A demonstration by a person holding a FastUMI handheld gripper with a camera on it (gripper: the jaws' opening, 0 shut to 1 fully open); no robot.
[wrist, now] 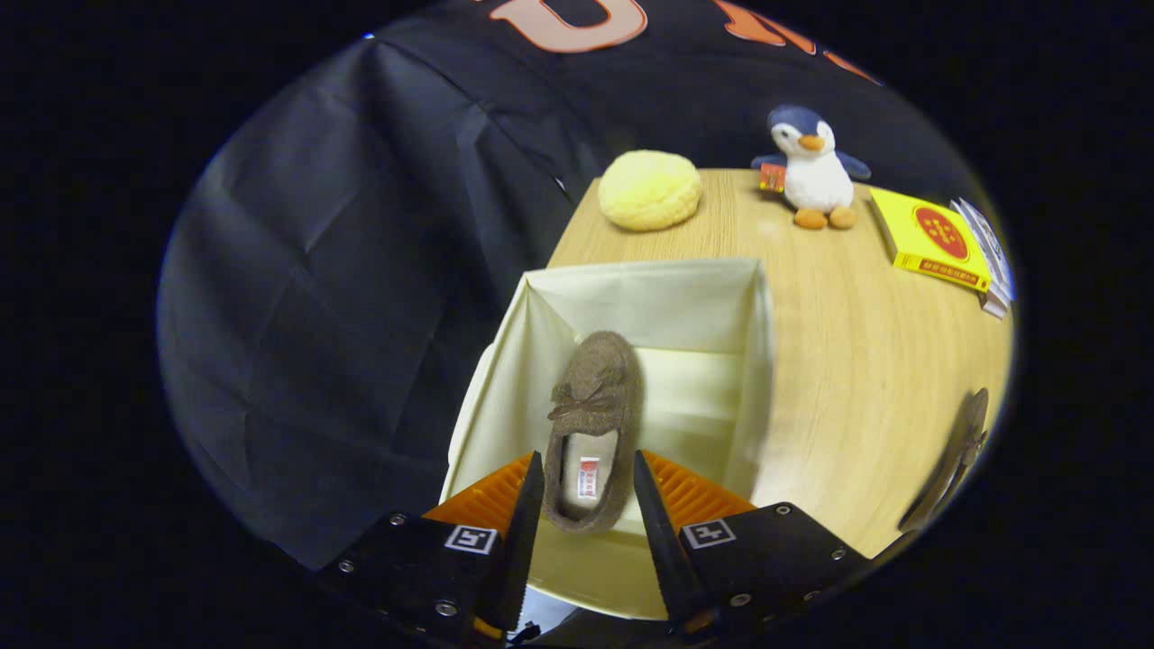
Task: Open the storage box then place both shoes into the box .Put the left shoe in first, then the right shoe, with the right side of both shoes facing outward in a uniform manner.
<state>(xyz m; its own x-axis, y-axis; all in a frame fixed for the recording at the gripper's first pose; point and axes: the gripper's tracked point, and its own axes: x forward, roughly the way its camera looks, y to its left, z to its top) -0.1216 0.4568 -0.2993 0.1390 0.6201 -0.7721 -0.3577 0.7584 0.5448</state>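
Fingers of my gripper (588, 505) stand apart around the heel of the brown shoe (593, 424), not clearly pinching it, lowering it into the open box (649, 302) along its left wall, leaving room for the second.

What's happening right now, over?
Gripper open, fingers either side of brown shoe's heel. Shoe inside open storage box. Nothing in the way.

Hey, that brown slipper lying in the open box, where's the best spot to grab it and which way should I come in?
Grip the brown slipper across its heel opening, coming down from above. It lies sole-down with its heel between the open fingers of the gripper, and the storage box walls likely block a sideways approach.
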